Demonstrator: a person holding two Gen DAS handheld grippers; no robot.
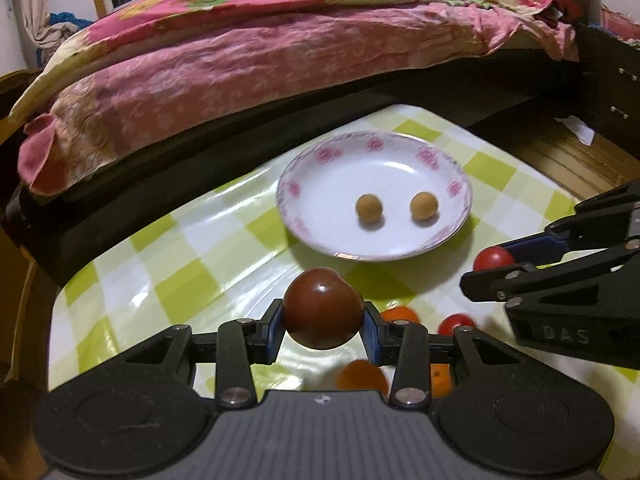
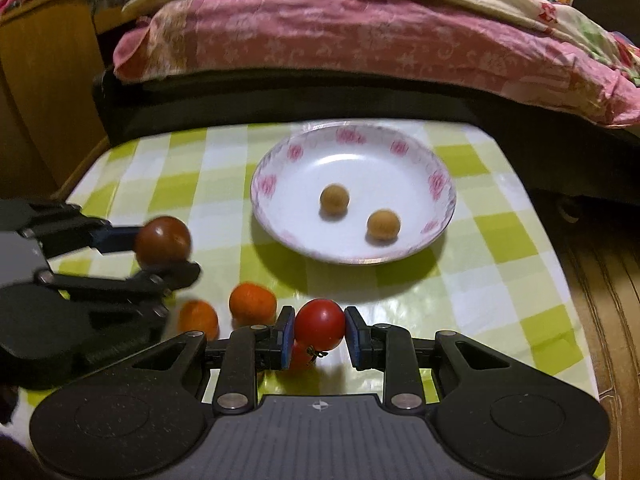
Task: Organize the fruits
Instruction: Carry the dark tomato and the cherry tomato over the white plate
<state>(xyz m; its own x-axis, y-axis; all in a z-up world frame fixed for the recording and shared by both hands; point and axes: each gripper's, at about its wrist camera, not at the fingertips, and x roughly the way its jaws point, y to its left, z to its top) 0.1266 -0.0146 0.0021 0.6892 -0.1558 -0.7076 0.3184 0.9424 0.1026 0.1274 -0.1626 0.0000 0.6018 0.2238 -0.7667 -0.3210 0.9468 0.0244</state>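
Note:
My left gripper (image 1: 323,322) is shut on a dark red tomato (image 1: 322,307), lifted above the checked tablecloth; the same tomato (image 2: 163,241) shows at the left of the right wrist view. My right gripper (image 2: 319,331) is shut on a bright red cherry tomato (image 2: 319,323), which also shows at the right of the left wrist view as a red tomato (image 1: 493,259). A white plate with a pink flower rim (image 1: 456,188) (image 2: 440,178) lies beyond both grippers and holds two tan round fruits (image 1: 369,208) (image 2: 334,198). Small oranges (image 2: 252,303) (image 1: 400,314) and another red tomato (image 1: 457,323) lie on the cloth below.
The table has a green and white checked cloth (image 1: 172,264) (image 2: 492,240). A bed with a pink quilt (image 1: 248,64) (image 2: 360,36) runs along the far edge. Wooden furniture (image 2: 44,80) stands at the left, wooden floor (image 2: 608,300) at the right.

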